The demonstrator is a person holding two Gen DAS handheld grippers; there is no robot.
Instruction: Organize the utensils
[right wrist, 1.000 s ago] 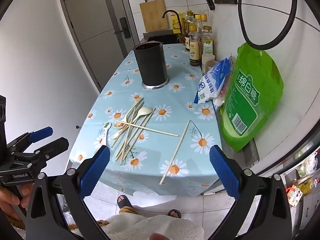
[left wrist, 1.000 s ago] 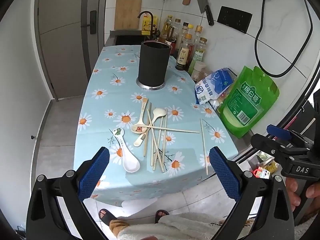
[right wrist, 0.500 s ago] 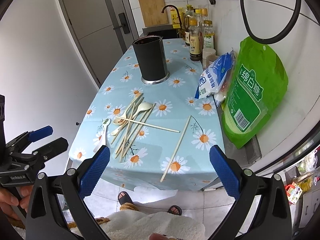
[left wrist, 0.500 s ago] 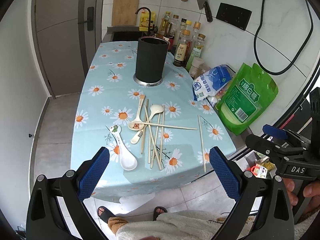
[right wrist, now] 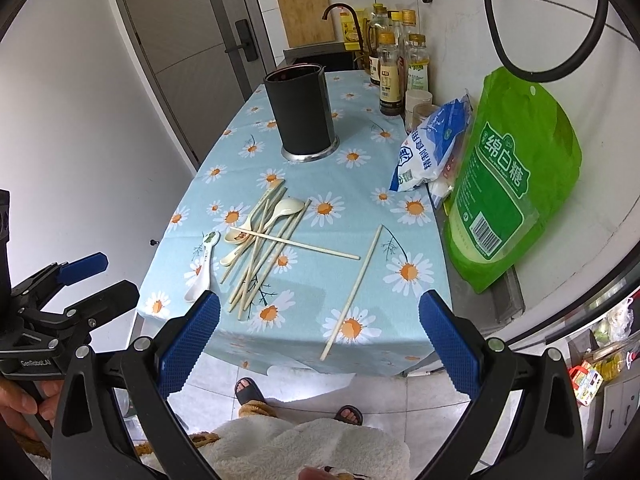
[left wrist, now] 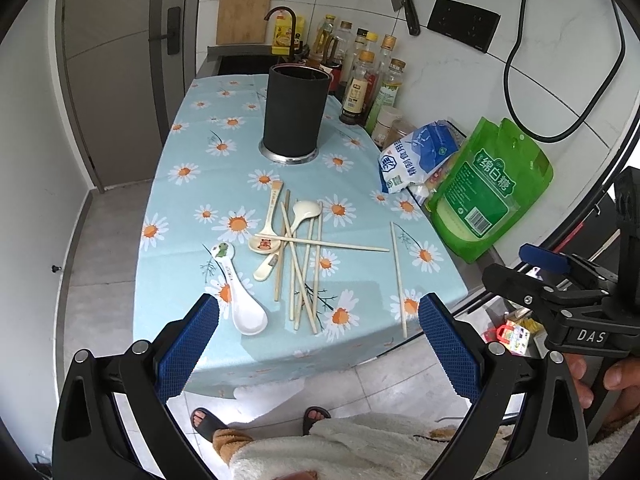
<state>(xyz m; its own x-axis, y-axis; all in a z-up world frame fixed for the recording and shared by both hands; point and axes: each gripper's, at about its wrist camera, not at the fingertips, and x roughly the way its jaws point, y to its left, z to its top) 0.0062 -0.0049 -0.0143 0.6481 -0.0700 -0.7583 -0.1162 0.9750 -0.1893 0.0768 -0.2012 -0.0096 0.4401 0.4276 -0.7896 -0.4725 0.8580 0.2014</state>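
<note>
A black utensil holder (left wrist: 295, 114) stands upright at the far middle of the daisy tablecloth (left wrist: 192, 204); it also shows in the right wrist view (right wrist: 302, 114). A pile of chopsticks (left wrist: 304, 276) and cream spoons (left wrist: 306, 212) lies nearer the front, also seen from the right (right wrist: 260, 256). A white spoon (left wrist: 242, 304) lies at their left. One chopstick (left wrist: 398, 276) lies apart at the right (right wrist: 352, 294). My left gripper (left wrist: 318, 352) and my right gripper (right wrist: 320, 346) are both open and empty, held off the table's front edge.
Oil and sauce bottles (left wrist: 366, 80), a blue and white bag (left wrist: 416, 156) and a green bag (left wrist: 490, 188) line the right side by the wall. A sink with a tap (left wrist: 280, 20) is beyond the table. Tiled floor and the person's feet (left wrist: 260, 420) are below.
Both grippers have drawn back and up a little from the table, so the utensils look slightly farther away. Nothing on the table has moved.
</note>
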